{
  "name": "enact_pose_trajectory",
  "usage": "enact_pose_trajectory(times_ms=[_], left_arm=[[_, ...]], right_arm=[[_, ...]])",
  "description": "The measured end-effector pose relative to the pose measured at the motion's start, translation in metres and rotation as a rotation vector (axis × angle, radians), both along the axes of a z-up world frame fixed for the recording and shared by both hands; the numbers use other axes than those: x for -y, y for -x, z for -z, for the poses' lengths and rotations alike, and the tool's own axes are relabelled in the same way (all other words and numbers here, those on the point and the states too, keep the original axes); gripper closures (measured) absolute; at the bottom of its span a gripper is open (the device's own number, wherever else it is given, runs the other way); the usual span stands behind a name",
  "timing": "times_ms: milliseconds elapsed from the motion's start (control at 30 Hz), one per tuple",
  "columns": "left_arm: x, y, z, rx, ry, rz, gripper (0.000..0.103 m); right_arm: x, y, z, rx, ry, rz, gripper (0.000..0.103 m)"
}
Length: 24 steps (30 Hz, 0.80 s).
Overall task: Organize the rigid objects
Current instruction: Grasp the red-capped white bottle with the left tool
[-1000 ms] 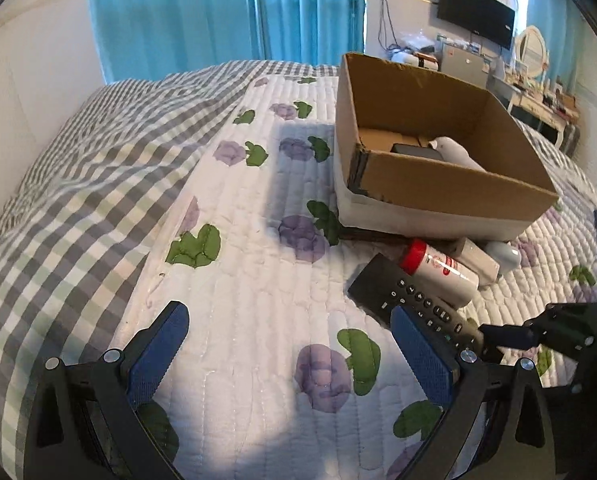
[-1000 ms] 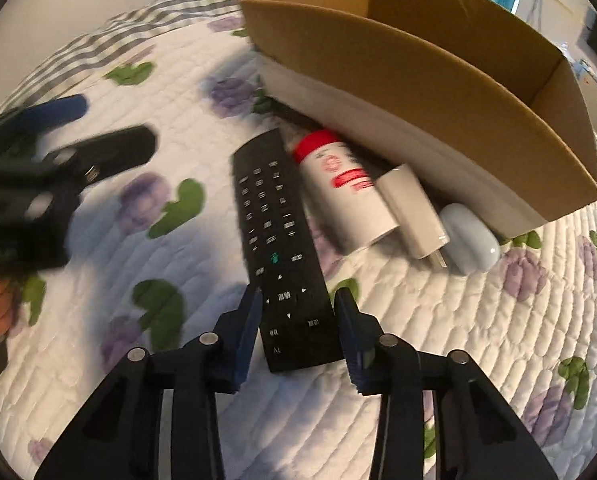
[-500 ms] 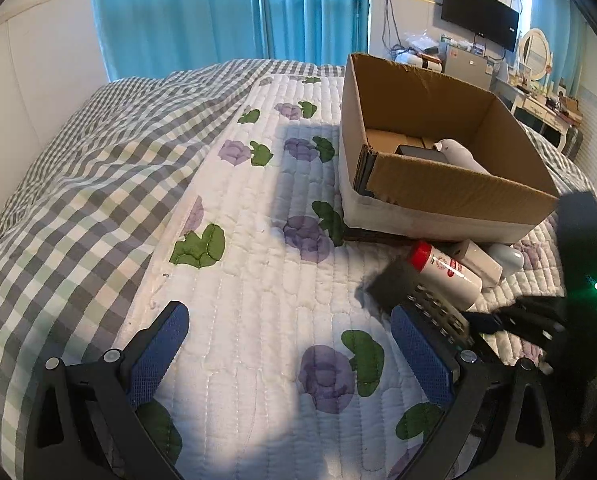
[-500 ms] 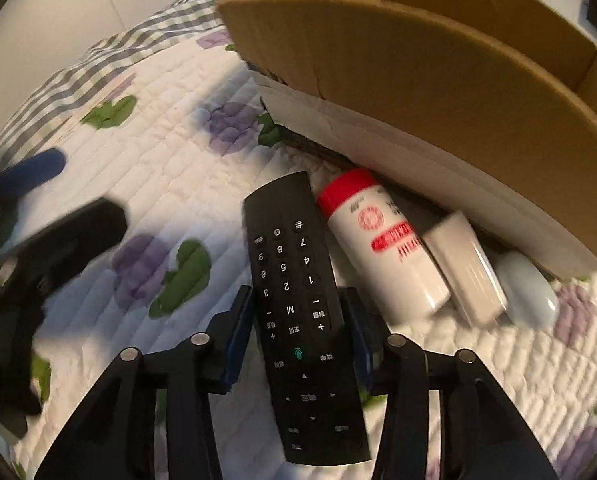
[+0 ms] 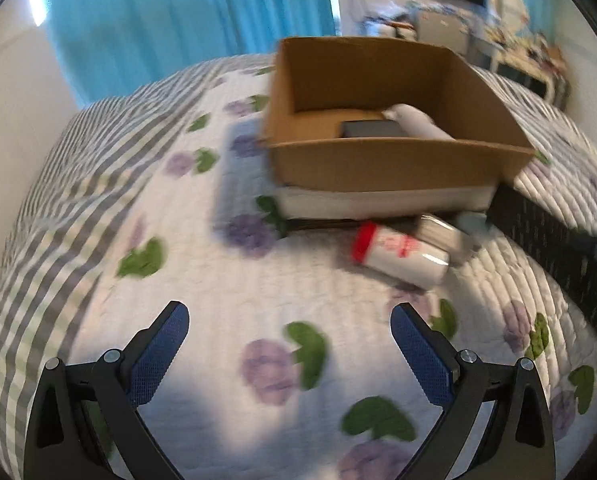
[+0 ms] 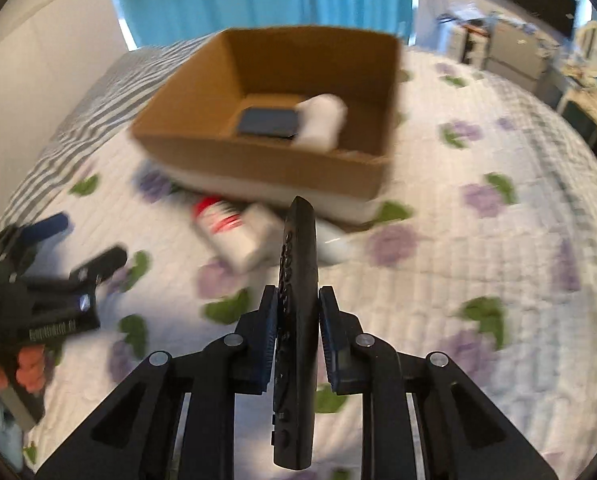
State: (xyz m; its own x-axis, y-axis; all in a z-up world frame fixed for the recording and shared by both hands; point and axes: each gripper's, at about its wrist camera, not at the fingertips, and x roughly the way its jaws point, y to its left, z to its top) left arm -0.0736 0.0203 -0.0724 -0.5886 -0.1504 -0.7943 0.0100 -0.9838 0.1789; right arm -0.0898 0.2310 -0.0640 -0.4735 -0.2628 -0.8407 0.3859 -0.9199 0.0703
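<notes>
Gripping slim black plastic remote (image 6: 298, 300) edgewise, right tongs (image 6: 297, 334).

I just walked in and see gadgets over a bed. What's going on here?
A person is tidying loose items into a cardboard box on the bed, using two handheld grippers. The right gripper is clamped on a black remote, held up in the air on edge and pointing toward the box. The left gripper is open and empty, above the quilt. A red-capped bottle and a couple of small white items lie on the quilt beside the box. A dark flat item and a white one are inside.
</notes>
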Motion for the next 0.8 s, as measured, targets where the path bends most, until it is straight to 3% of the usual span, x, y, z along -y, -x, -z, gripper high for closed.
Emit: enact_pose_trajectory(times_ms=[133, 233, 300, 433, 567, 600, 667, 700, 800], left_arm=[[-0.031, 0.018, 0.014, 0.051, -0.009, 0.094, 0.000], [-0.046, 0.032, 0.029, 0.055, 0.032, 0.159, 0.000], [-0.050, 0.043, 0.039, 0.059, 0.063, 0.184, 0.000], [-0.050, 0.058, 0.044, 0.034, 0.032, 0.217, 0.000], [-0.056, 0.070, 0.055, 0.045, 0.063, 0.268, 0.000], [-0.056, 0.071, 0.059, 0.051, 0.061, 0.273, 0.002], [-0.055, 0.070, 0.064, 0.082, 0.024, 0.290, 0.020], [-0.055, 0.069, 0.065, 0.089, 0.014, 0.296, 0.024], [-0.054, 0.059, 0.057, 0.075, 0.020, 0.299, 0.024]], right_arm=[[-0.005, 0.013, -0.003, 0.013, 0.058, 0.042, 0.083], [-0.007, 0.015, 0.000, 0.017, 0.040, 0.050, 0.083], [-0.011, 0.013, -0.002, 0.029, 0.057, 0.052, 0.083], [-0.014, 0.013, -0.002, 0.034, 0.065, 0.054, 0.083], [-0.014, 0.015, 0.002, 0.050, 0.072, 0.061, 0.083], [-0.013, 0.016, 0.003, 0.055, 0.065, 0.062, 0.083], [-0.010, 0.017, 0.007, 0.063, 0.048, 0.066, 0.083], [-0.009, 0.017, 0.009, 0.065, 0.040, 0.069, 0.084], [-0.006, 0.017, 0.013, 0.067, 0.017, 0.077, 0.084]])
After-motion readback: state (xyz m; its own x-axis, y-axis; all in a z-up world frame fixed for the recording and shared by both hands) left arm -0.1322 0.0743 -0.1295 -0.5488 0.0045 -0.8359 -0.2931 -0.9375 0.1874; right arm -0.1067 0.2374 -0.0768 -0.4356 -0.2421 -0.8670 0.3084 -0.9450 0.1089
